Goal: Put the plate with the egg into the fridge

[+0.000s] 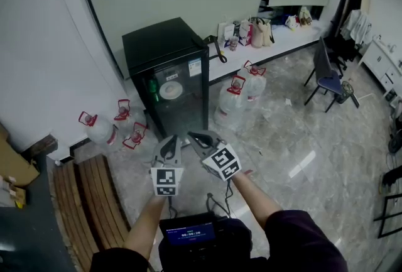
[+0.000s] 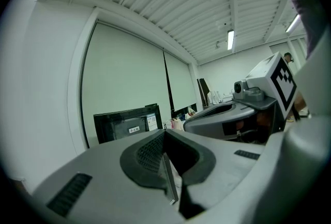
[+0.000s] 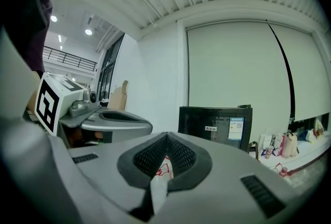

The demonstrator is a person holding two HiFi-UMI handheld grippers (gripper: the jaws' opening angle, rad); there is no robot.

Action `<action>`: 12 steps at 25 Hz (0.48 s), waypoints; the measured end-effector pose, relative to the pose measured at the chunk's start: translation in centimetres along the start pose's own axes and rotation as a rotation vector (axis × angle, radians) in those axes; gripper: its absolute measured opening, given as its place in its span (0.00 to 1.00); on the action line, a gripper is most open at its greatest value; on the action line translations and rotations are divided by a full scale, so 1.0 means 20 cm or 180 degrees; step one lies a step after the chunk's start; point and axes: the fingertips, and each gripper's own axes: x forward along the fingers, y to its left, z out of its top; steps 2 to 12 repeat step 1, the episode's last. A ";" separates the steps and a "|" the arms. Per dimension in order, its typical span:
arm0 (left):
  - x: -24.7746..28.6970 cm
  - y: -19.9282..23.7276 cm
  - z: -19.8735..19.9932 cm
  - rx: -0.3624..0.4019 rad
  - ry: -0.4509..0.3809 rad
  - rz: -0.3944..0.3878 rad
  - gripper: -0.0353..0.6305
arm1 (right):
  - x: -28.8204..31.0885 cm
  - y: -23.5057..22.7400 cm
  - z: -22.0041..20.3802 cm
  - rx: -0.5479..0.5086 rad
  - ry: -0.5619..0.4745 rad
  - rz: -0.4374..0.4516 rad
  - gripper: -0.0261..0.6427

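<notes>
The left gripper [image 1: 168,142] and right gripper [image 1: 200,137], both closed and empty, face the black fridge [image 1: 157,44], a white plate [image 1: 170,90] seemingly behind its shut glass door; stepping closer could knock the water jugs [image 1: 231,101] crowding its base

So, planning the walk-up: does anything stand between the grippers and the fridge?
Nothing visible stands between the left gripper, the right gripper and the fridge. Water jugs stand off to its sides. Its glass door looks closed.
</notes>
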 end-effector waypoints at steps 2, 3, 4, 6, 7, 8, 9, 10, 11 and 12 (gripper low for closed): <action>0.01 -0.01 0.00 0.0001 0.0004 -0.0005 0.07 | -0.01 -0.01 0.00 -0.0004 0.0004 -0.0001 0.05; 0.01 -0.01 0.00 0.0001 0.0004 -0.0005 0.07 | -0.01 -0.01 0.00 -0.0004 0.0004 -0.0001 0.05; 0.01 -0.01 0.00 0.0001 0.0004 -0.0005 0.07 | -0.01 -0.01 0.00 -0.0004 0.0004 -0.0001 0.05; 0.01 -0.01 0.00 0.0001 0.0004 -0.0005 0.07 | -0.01 -0.01 0.00 -0.0004 0.0004 -0.0001 0.05; 0.01 -0.01 0.00 0.0001 0.0004 -0.0005 0.07 | -0.01 -0.01 0.00 -0.0004 0.0004 -0.0001 0.05; 0.01 -0.01 0.00 0.0001 0.0004 -0.0005 0.07 | -0.01 -0.01 0.00 -0.0004 0.0004 -0.0001 0.05; 0.01 -0.01 0.00 0.0001 0.0004 -0.0005 0.07 | -0.01 -0.01 0.00 -0.0004 0.0004 -0.0001 0.05; 0.01 -0.01 0.00 0.0001 0.0004 -0.0005 0.07 | -0.01 -0.01 0.00 -0.0004 0.0004 -0.0001 0.05; 0.01 -0.01 0.00 0.0001 0.0004 -0.0005 0.07 | -0.01 -0.01 0.00 -0.0004 0.0004 -0.0001 0.05; 0.01 -0.01 0.00 0.0001 0.0004 -0.0005 0.07 | -0.01 -0.01 0.00 -0.0004 0.0004 -0.0001 0.05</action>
